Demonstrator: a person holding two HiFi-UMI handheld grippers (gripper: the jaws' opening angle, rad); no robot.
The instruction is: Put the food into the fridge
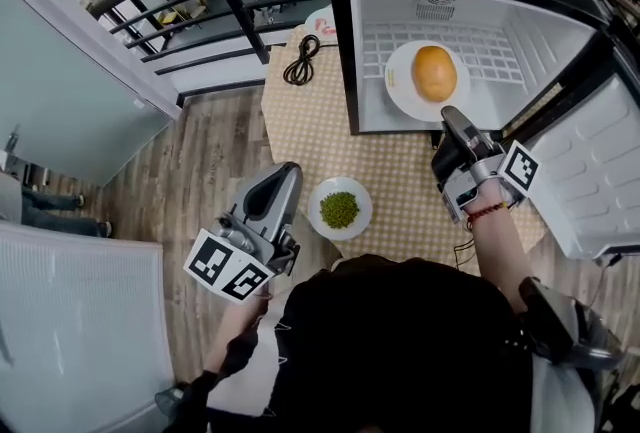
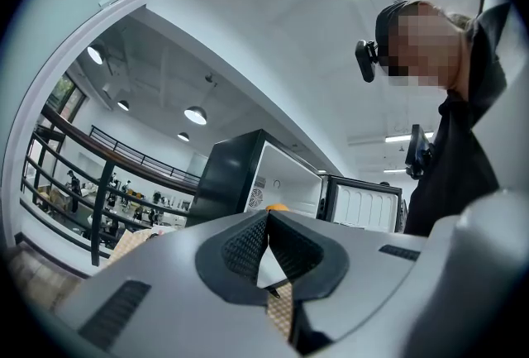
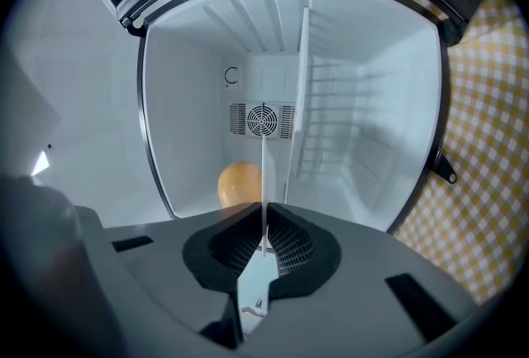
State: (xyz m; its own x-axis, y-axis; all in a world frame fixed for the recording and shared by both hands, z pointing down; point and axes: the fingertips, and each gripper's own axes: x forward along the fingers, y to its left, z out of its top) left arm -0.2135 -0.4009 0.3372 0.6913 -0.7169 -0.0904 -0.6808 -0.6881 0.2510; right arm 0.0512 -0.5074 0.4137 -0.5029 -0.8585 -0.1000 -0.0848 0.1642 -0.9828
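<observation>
- Right tongs (image 1: 451,117) (image 3: 264,226): shut on the near rim of the white plate (image 1: 400,93) (image 3: 264,170). In the right gripper view the plate shows edge-on between the pads.
- Bun (image 1: 434,73) (image 3: 238,183): sits on that plate, inside the open fridge (image 1: 480,16) (image 3: 182,100), upper centre of the head view.
- Can't tell whether the plate rests on the fridge floor or is held just above it.
- Fridge door (image 1: 600,171): swung open at the right edge.
- Left tongs (image 1: 286,177) (image 2: 266,220): jaws together, nothing in them, lower left of the head view, pointing level.
- Dish of green food (image 1: 340,209): on the checked desk (image 1: 400,183), centre frame, just right of the left tongs and outside the fridge.
- Black cable (image 1: 300,61): coiled on the desk, left of the fridge.
</observation>
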